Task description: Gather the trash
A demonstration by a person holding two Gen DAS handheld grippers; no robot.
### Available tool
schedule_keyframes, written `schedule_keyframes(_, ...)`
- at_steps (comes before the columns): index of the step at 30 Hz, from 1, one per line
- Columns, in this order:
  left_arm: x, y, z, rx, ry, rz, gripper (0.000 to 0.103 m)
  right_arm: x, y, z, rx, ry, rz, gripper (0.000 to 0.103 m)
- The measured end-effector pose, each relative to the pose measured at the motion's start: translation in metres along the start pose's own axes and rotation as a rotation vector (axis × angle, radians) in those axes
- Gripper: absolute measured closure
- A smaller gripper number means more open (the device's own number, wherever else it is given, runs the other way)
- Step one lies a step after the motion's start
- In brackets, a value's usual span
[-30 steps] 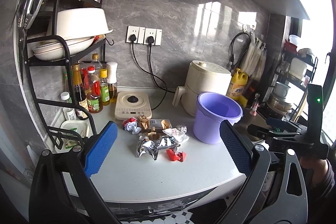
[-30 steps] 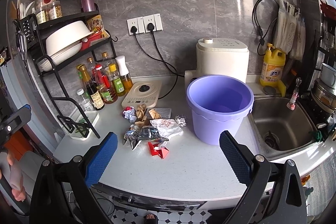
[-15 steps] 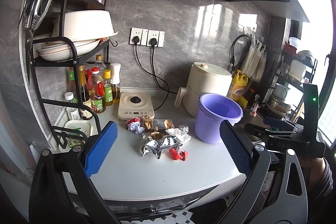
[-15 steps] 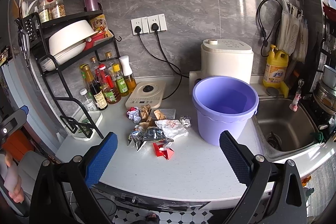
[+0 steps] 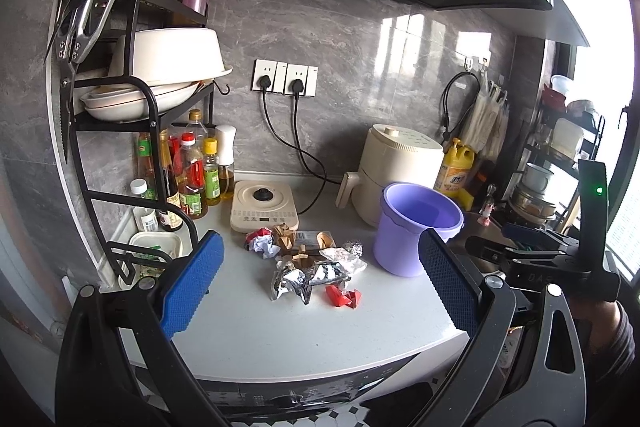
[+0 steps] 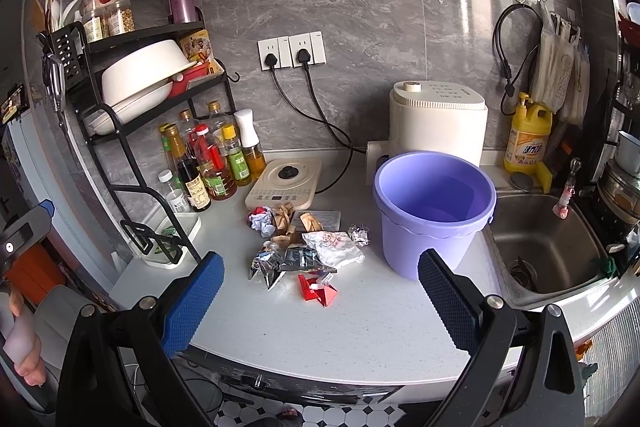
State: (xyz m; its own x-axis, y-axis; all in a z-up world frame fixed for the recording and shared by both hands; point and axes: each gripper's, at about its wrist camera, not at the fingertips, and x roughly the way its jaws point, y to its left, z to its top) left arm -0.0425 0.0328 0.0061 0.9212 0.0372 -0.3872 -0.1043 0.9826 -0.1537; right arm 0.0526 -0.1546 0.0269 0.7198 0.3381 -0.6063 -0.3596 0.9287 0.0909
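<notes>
Both views are pulling back from the worktop point(image 6: 360, 323); the trash pile point(image 6: 300, 251) is looking smaller than a second ago, so no pick is under way yet. My left gripper point(image 5: 320, 287) and right gripper point(image 6: 320, 295) are hanging with jaws spread wide, holding nothing. Trash is lying just beside the purple bucket point(image 6: 432, 211), untouched. The induction cooker point(image 6: 284, 183) and sauce bottles point(image 6: 208, 163) are crowding the pile's far side.

Daylit kitchen, sharp at centre, bent at the rims

Daylight floods from a window point(image 5: 596, 75) blown out white at the left view's right edge, throwing glare patches on the grey wall point(image 5: 400, 39) and a pale sheen on the worktop point(image 6: 360, 327). Shadows under the trash point(image 6: 304, 251) are soft. Fisheye curves the rack point(image 5: 136, 131); corners fall black.
</notes>
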Motion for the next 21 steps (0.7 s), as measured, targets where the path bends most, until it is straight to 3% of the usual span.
schedule_keyframes(11, 0.015, -0.006, 0.004, 0.020, 0.025, -0.009, 0.006, 0.002, -0.014, 0.000, 0.033, 0.002, 0.009, 0.008)
schedule_keyframes(17, 0.043, 0.000, 0.004, 0.016, 0.055, -0.036, 0.006, 0.025, -0.016, 0.000, 0.009, 0.022, 0.016, 0.008)
schedule_keyframes(21, 0.076, 0.006, -0.003, 0.025, 0.118, -0.029, 0.006, 0.042, -0.018, -0.002, 0.008, 0.046, 0.034, 0.009)
